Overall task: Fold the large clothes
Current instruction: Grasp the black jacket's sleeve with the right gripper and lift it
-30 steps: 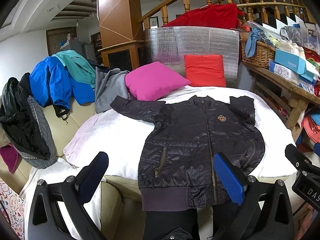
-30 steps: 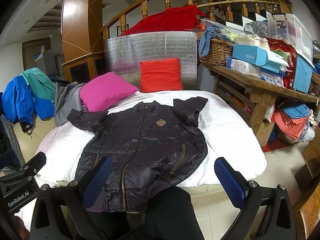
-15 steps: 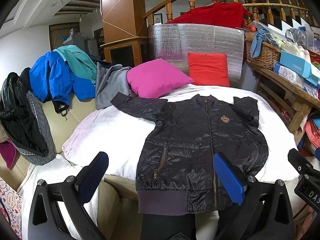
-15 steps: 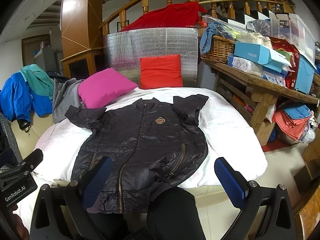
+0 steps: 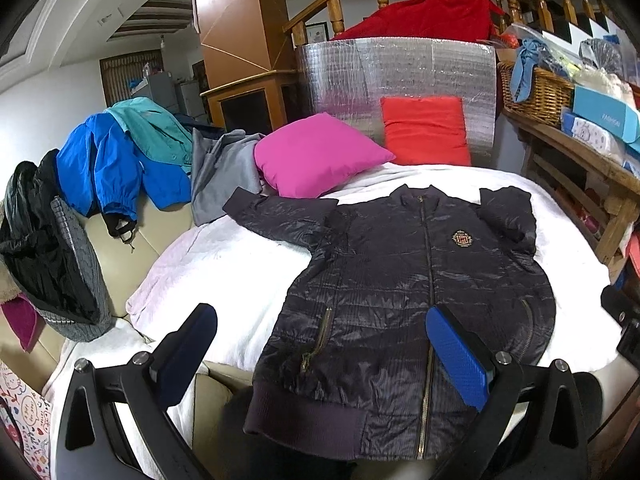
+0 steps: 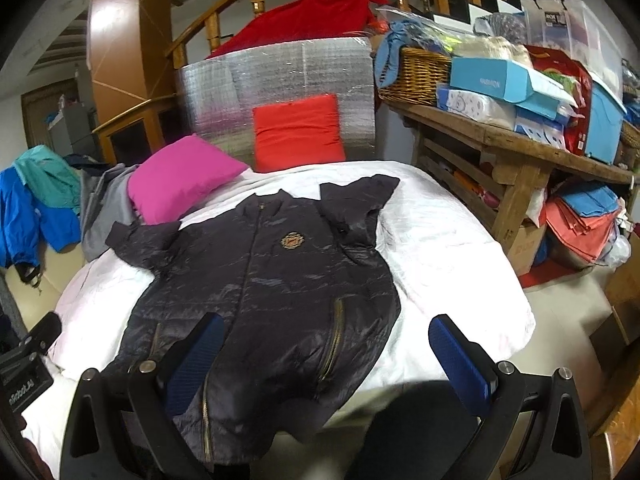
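Observation:
A dark quilted zip jacket [image 5: 416,292] lies front up on a white cover [image 5: 224,272], hem toward me and hanging over the near edge. Its left sleeve stretches out toward the pink pillow; its right sleeve is folded up short. It also shows in the right wrist view [image 6: 272,288]. My left gripper [image 5: 320,344] is open and empty, hovering above the hem's left half. My right gripper [image 6: 324,352] is open and empty, above the hem's right side and the cover's edge [image 6: 460,264].
A pink pillow [image 5: 316,156] and a red pillow [image 5: 424,130] lie behind the jacket. Blue, teal and grey clothes [image 5: 120,160] drape the sofa on the left. A wooden table [image 6: 520,152] stacked with boxes and a basket stands on the right.
Both grippers have moved forward and tilted down toward the jacket, which now looks larger and lower in both views. Both stay open. The jacket has not moved.

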Motion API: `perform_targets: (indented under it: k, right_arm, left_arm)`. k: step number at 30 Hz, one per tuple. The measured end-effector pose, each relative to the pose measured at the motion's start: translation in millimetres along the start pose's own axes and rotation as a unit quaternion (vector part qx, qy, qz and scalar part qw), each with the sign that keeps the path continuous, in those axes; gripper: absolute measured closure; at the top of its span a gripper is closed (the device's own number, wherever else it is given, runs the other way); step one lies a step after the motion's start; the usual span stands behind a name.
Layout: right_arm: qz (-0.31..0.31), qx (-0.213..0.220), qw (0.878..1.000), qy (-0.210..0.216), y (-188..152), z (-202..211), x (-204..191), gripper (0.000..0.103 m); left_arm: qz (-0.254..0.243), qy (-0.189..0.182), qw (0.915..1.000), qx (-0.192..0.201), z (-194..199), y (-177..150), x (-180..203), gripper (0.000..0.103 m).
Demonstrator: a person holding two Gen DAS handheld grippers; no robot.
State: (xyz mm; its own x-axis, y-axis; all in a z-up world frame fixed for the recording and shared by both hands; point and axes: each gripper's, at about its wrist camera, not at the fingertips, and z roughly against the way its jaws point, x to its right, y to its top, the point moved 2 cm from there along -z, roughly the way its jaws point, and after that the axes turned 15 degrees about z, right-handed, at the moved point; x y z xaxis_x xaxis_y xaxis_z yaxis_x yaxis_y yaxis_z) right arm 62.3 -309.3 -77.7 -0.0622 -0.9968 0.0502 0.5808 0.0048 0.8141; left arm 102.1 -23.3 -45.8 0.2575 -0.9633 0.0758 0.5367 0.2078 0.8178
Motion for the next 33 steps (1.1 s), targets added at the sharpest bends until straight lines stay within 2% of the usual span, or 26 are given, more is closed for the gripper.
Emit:
perform_targets:
  k: [3,8,15,25,26,28,30,32,33]
  right_arm:
    - [-0.007,-0.005,1.0,-0.009,10.0,-21.4,11.1,0.0]
    - [-0.022,-0.027,0.999,-0.015,35.7,-81.2,24.1,0.0]
    - [-0.059,-0.058,0.996,-0.019,71.9,-172.8,39.3,0.0]
    - [-0.071,-0.062,0.995,-0.037,114.1,-253.2,58.0,0.0]
    - [-0.074,-0.06,0.995,-0.028,117.6,-261.8,62.6,0.0]
    - [-0.101,-0.051,0.993,0.018,125.9,-295.1,84.1,0.0]
    - [-0.148,-0.051,0.986,0.057,125.4,-328.6,110.6,0.0]
    - [-0.217,-0.057,0.968,0.11,116.2,-367.0,144.2,0.0]
    - [-0.258,-0.057,0.955,0.134,109.7,-384.7,159.6,0.0]
  left_arm:
    - [-0.012,0.01,0.9999,-0.003,-13.9,4.1,8.7,0.0]
    - [-0.025,0.038,0.999,-0.004,-51.0,9.4,19.9,0.0]
    - [-0.022,0.051,0.9973,-0.048,-126.7,15.8,29.5,0.0]
    - [-0.006,0.056,0.996,-0.069,-197.3,26.9,37.8,0.0]
    - [-0.005,0.053,0.9959,-0.073,-206.0,29.7,40.8,0.0]
    - [-0.001,0.047,0.9955,-0.082,-229.5,37.5,49.9,0.0]
    - [0.001,0.051,0.9948,-0.088,-255.3,45.4,59.7,0.0]
    - [0.009,0.047,0.9934,-0.105,-290.9,53.5,73.3,0.0]
    - [0.012,0.045,0.9926,-0.112,-305.6,55.7,79.1,0.0]
